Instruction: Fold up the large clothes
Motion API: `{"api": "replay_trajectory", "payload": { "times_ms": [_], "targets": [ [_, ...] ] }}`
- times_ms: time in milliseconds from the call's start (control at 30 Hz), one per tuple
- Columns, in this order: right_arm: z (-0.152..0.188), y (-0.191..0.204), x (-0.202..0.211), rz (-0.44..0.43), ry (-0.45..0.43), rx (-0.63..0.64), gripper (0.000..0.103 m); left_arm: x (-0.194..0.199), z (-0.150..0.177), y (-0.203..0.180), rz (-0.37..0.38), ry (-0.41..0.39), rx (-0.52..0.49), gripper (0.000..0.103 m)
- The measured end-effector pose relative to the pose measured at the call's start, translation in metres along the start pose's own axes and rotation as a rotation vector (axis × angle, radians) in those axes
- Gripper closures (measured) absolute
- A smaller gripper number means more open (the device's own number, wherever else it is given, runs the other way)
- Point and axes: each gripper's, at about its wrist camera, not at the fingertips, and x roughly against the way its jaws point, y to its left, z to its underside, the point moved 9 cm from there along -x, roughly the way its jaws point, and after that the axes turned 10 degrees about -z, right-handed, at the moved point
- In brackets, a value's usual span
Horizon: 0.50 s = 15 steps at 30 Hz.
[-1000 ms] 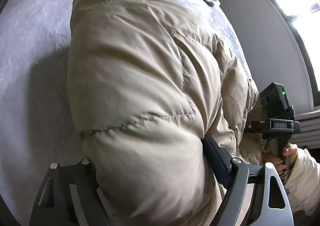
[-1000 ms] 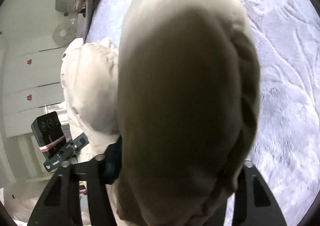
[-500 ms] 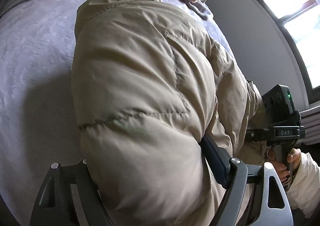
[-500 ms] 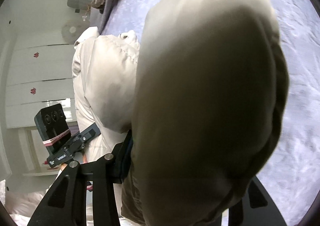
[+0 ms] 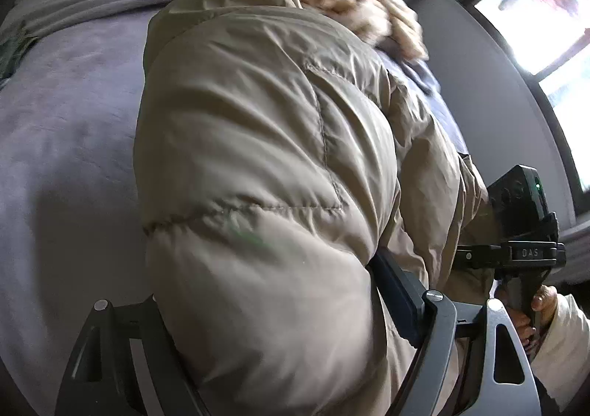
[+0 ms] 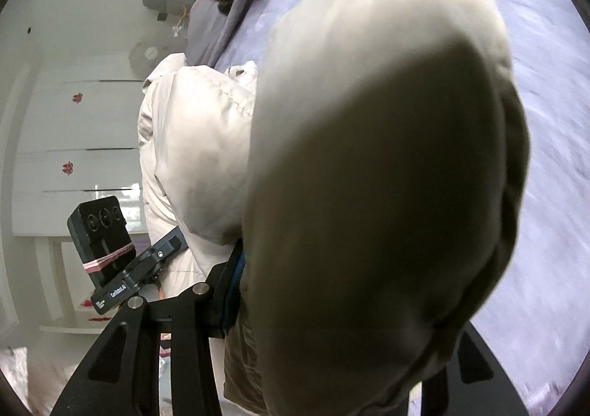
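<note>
Left wrist view: the left hand-held gripper [image 5: 273, 335] stands wide, clamping a thick fold of the beige puffer jacket [image 5: 258, 158], which runs lengthwise ahead over the grey-purple bed [image 5: 66, 128], collar farthest.

Right wrist view: the right hand-held gripper [image 6: 332, 327] pinches the jacket's other corner, bulging close ahead.
</note>
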Motion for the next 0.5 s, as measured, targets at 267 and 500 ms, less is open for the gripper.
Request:
{"api": "replay_trajectory", "payload": {
  "times_ms": [267,500],
  "targets": [
    [-0.056,0.008,-0.073,0.000,0.046,0.026,0.055,-0.034,-0.046,0.099,-0.090,-0.029,0.091,0.020],
    [-0.073,-0.015,-0.088,0.044,0.047,-0.004,0.053,-0.074,-0.042,0.114,-0.105,-0.016,0.121,0.017]
  ]
}}
